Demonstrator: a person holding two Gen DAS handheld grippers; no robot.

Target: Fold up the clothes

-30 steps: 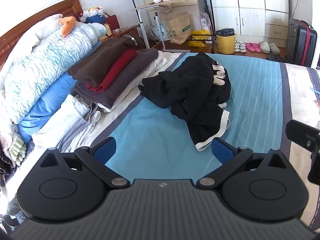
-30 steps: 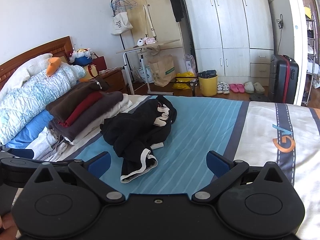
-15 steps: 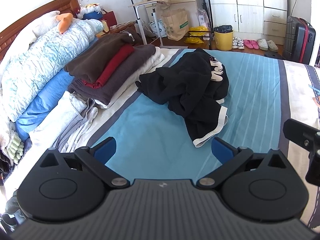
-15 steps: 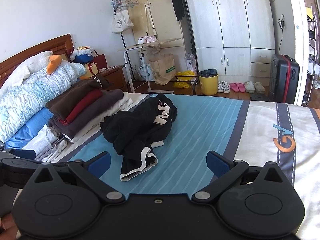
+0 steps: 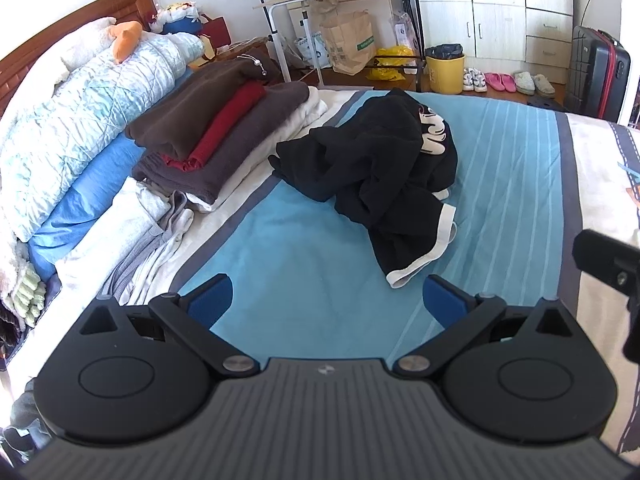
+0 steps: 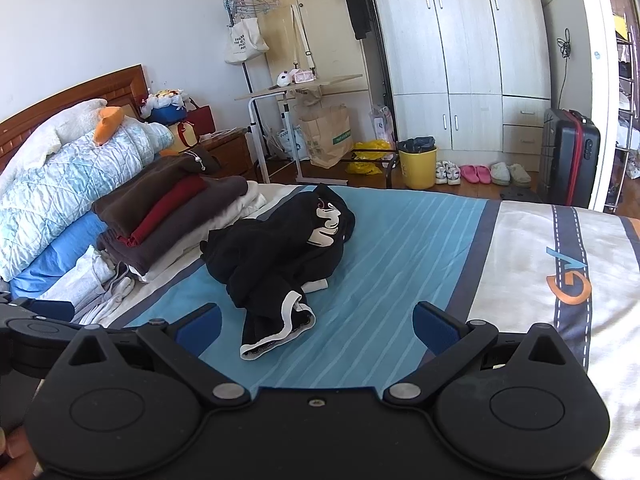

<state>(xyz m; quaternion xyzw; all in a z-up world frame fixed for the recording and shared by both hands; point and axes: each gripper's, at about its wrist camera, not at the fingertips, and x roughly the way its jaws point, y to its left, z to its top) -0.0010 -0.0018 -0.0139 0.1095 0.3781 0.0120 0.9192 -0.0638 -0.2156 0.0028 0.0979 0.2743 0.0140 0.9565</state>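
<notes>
Left wrist view: the left gripper [image 5: 326,298] hangs over the blue striped bedspread [image 5: 304,264], fingers spread wide and holding nothing; the black garment [image 5: 372,168] lies just ahead, not touched
Folded stack: at far left of the bed, brown, red and grey pieces piled flat [image 5: 216,128]; a pale heap [image 5: 132,236] lies nearer the camera beside it
Black garment: crumpled in 1 loose mound near the middle of the bedspread, right of the stack; a white-trimmed hem [image 5: 424,252] points toward the grippers; a white print [image 5: 432,128] shows at the far end
Handling: likely light, limp and soft; it should drape and slide freely, so each pinch needs a full bite of cloth
Where to grip: the white-trimmed hem looks the best edge; 1 gripper at each corner, then lift and spread flat
Right gripper [image 6: 316,326]: fingers equally spread, empty, short of the hem; its view shows the same mound
</notes>
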